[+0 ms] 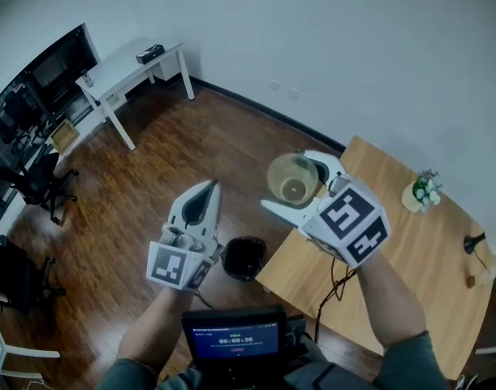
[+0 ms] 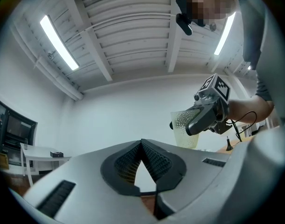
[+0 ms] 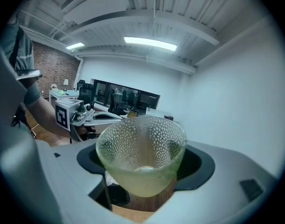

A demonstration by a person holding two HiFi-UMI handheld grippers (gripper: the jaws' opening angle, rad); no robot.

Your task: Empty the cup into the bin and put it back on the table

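The right gripper (image 1: 299, 187) has its jaws spread wide and clamped on the cup (image 1: 292, 177), held in the air just left of the table (image 1: 410, 242). The bin (image 1: 244, 257) stands on the floor nearer. The left gripper (image 2: 142, 146) is closed and empty.

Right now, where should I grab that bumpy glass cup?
Hold the cup around its side wall, about halfway up, coming in from the side, like the right gripper does. It is round and widens toward the rim, so a jaw on each side should hug it, and the open top stays free.
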